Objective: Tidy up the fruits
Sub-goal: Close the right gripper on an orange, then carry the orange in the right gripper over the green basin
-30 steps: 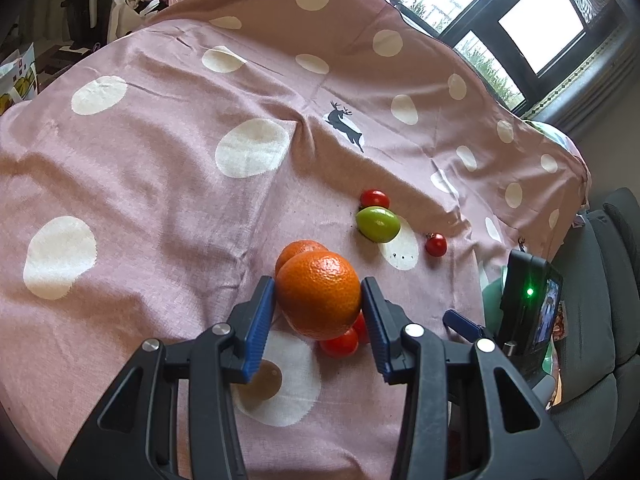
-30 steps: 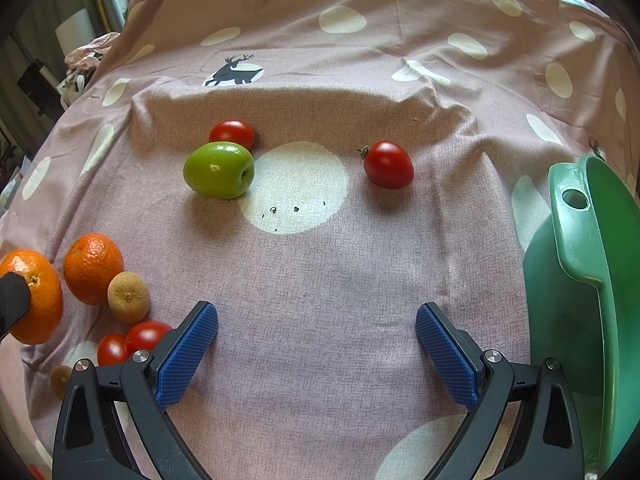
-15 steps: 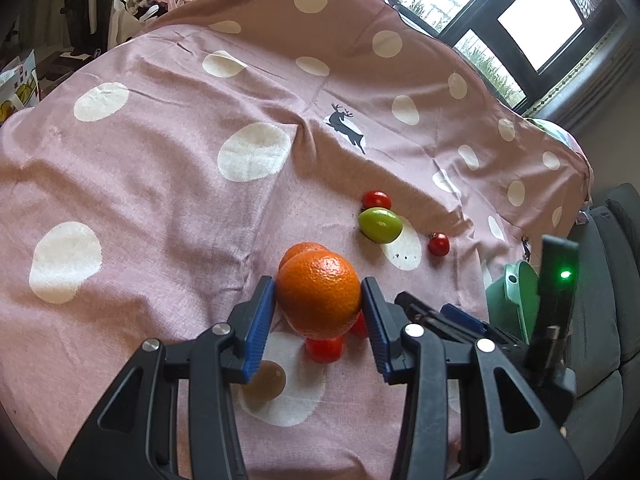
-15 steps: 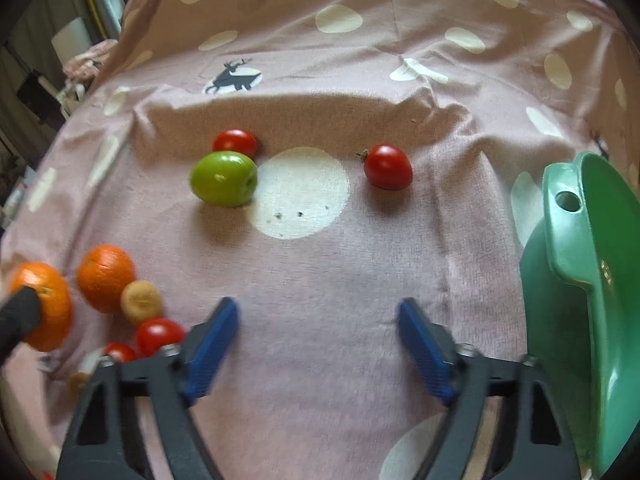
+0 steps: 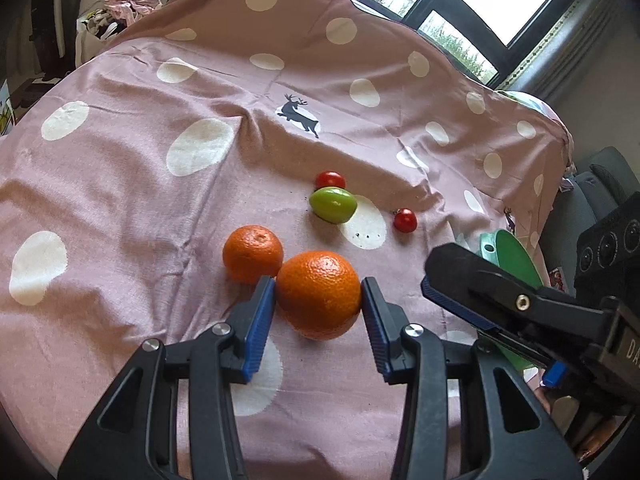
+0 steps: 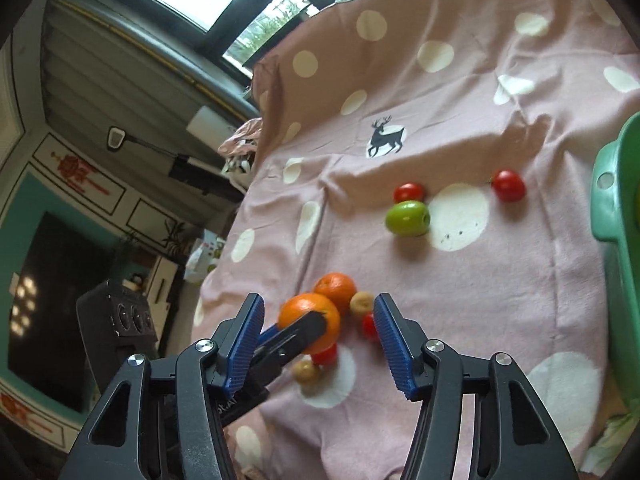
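- Left gripper: blue pads clamped on orange, held above polka-dot cloth.
- Right gripper: jaws closing, nothing gripped between them.

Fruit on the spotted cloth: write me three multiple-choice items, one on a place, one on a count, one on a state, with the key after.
1. Where does the green fruit lie?
A. Inside the green basin
B. On the cloth, right beside a red tomato
C. Between the right gripper's pads

2. How many oranges are in the left wrist view?
A. Two
B. Four
C. None

3. What is the state of the left gripper?
A. Wide open over bare cloth
B. Shut on a tomato
C. Clamped on the big orange

Key: 1 B, the green fruit rests on the cloth, touching the tomato behind it. 2 A, the held orange and the smaller orange on the cloth. 3 C, both blue pads press the big orange's sides; the right gripper is closing, with nothing gripped.
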Motion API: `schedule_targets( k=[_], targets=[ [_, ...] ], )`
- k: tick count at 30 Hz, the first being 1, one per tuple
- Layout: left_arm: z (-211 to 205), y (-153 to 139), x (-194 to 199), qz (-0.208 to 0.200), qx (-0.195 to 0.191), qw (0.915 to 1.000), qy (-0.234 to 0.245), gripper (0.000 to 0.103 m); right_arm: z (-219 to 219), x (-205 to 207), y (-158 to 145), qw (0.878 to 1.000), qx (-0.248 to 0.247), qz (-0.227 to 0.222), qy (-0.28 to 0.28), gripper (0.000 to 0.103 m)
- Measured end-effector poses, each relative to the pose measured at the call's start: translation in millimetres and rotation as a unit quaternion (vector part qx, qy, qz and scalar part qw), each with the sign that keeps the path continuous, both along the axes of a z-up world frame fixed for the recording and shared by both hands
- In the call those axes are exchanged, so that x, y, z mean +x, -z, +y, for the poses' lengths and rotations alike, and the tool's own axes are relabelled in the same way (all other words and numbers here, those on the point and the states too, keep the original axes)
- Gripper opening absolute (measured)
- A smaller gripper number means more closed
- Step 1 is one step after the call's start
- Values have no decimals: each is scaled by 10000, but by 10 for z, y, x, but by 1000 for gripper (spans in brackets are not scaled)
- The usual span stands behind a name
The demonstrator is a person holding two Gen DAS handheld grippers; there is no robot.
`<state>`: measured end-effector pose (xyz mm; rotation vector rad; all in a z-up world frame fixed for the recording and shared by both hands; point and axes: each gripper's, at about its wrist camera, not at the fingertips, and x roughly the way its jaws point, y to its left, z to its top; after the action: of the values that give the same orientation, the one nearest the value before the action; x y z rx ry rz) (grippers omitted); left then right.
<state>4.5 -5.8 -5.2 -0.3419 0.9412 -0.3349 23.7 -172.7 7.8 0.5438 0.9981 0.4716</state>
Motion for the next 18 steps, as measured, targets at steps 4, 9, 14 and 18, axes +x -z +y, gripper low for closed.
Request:
schedule_targets(
  k=[4,9,14,18],
  targets=[
    [-110,-33,-32,-141,-26,9997,190,44,-5,18,40,9999,-80,133,53,59],
    [-275,-90,-78,-356,-76,9979,526,44,-56,19,83,9995,200,258,-43,59],
    [-473,-171,-129,-678,161,9952,684,43,-133,-15,35,9996,151,238,56,59],
    [-653,-280,-160,-949,252,9913,877,43,-276,-74,-63,9995,95,106,266,57]
  ],
)
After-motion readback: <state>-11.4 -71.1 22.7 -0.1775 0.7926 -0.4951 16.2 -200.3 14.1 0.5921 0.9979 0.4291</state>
